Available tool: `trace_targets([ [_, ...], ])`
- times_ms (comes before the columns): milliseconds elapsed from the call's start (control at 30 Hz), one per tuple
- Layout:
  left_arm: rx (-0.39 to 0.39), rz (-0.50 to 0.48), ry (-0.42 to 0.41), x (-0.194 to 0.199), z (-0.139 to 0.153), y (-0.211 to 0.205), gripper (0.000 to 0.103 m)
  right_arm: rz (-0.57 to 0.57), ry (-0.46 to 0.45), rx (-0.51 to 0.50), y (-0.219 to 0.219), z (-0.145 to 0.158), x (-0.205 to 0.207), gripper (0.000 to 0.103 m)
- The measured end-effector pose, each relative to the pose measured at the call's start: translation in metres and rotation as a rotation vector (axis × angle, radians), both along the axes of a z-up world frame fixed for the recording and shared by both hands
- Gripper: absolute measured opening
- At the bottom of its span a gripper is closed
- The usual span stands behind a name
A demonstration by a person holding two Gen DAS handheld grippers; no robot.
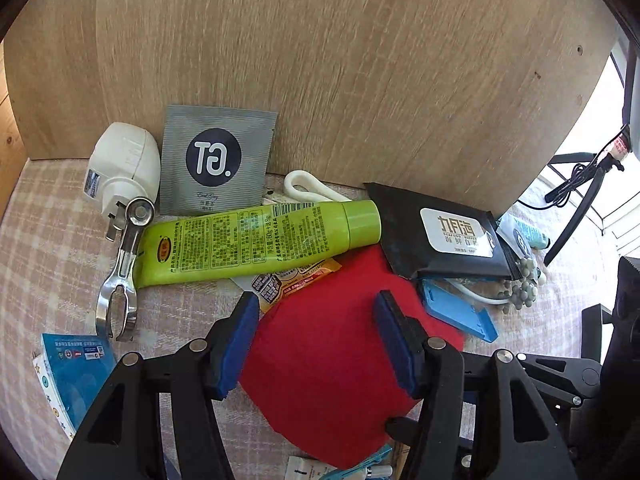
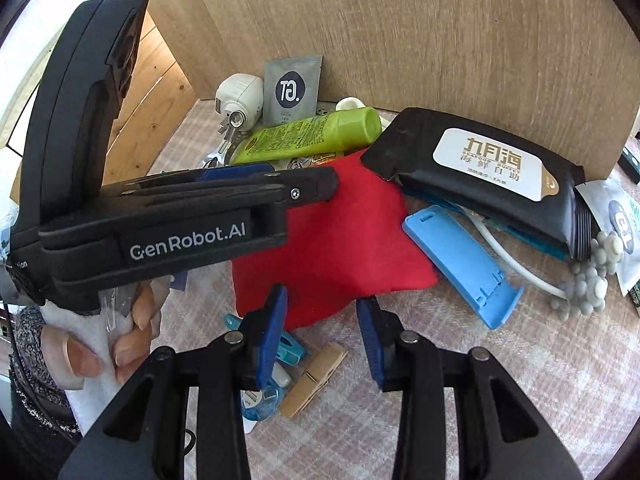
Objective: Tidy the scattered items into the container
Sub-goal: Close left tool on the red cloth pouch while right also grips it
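A red cloth (image 1: 332, 364) (image 2: 332, 236) lies on the checked tablecloth among scattered items. My left gripper (image 1: 318, 344) is open, its blue pads straddling the cloth just above it; it also shows from the side in the right wrist view (image 2: 280, 184). My right gripper (image 2: 322, 332) is open and empty over the cloth's near edge. Around the cloth lie a green tube (image 1: 256, 240) (image 2: 308, 134), a black wipes pack (image 1: 444, 236) (image 2: 488, 176), a blue plastic holder (image 1: 460, 312) (image 2: 464, 264) and a grey sachet (image 1: 216, 160) (image 2: 292, 90). No container shows.
A wooden panel (image 1: 360, 60) stands right behind the pile. A white plug (image 1: 120, 164), metal tongs (image 1: 120, 276), a grey bead string (image 2: 592, 276), a wooden peg (image 2: 312, 380), a teal clip (image 2: 288, 350) and a blue booklet (image 1: 76, 364) lie around.
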State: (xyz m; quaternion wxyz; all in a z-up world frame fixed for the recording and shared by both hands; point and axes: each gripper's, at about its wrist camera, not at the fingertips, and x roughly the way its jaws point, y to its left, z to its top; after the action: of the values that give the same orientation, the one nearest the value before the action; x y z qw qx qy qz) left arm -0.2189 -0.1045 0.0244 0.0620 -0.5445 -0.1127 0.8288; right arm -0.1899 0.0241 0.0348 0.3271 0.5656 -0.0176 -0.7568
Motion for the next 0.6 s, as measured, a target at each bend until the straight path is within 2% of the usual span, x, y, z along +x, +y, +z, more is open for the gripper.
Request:
trace_targets([
  [67, 0.005, 0.013, -0.008, -0.001, -0.002, -0.004, 0.068, 0.001, -0.01, -0.014, 0.0, -0.001, -0.001, 0.036],
  [200, 0.04, -0.009, -0.024, 0.004, -0.006, -0.002, 0.069, 0.003, -0.019, -0.017, -0.003, -0.002, -0.001, 0.037],
  [367, 0.074, -0.038, -0.023, 0.017, -0.007, 0.007, 0.066, 0.006, -0.019, -0.014, -0.002, -0.004, 0.004, 0.036],
  [600, 0.089, -0.025, -0.003, 0.036, -0.003, 0.021, 0.061, 0.021, 0.019, 0.006, 0.004, -0.001, 0.012, 0.035],
])
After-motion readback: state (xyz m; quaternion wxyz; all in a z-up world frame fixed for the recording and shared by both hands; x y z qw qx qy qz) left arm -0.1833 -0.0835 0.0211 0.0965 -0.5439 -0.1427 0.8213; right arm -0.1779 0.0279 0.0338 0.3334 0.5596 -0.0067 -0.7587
